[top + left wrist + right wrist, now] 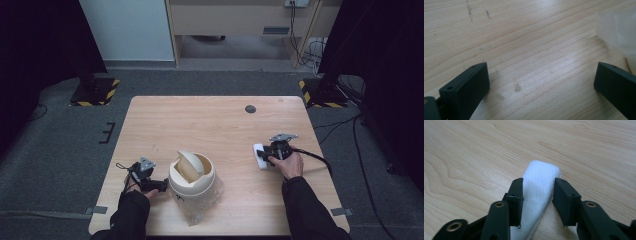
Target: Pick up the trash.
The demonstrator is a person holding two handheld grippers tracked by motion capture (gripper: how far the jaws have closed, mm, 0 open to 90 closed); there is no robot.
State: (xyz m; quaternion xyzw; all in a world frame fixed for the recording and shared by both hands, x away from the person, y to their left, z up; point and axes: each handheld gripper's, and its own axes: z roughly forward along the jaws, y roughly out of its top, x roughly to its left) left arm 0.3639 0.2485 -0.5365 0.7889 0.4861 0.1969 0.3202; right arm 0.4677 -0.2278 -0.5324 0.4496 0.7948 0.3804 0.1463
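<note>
The surface (225,125) is pale wood with a visible grain, smooth with a soft sheen. The white block (537,185) looks soft, matt and foamy. The bin (191,175) at near left is smooth cream plastic, lined with thin clear film. Both grippers' jaws are matt black plastic.

My jaws hide the near end of the white sponge (537,192) (contact on its right side is unclear).

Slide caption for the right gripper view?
Right claw straddling a white foam block on the wooden table.
</note>
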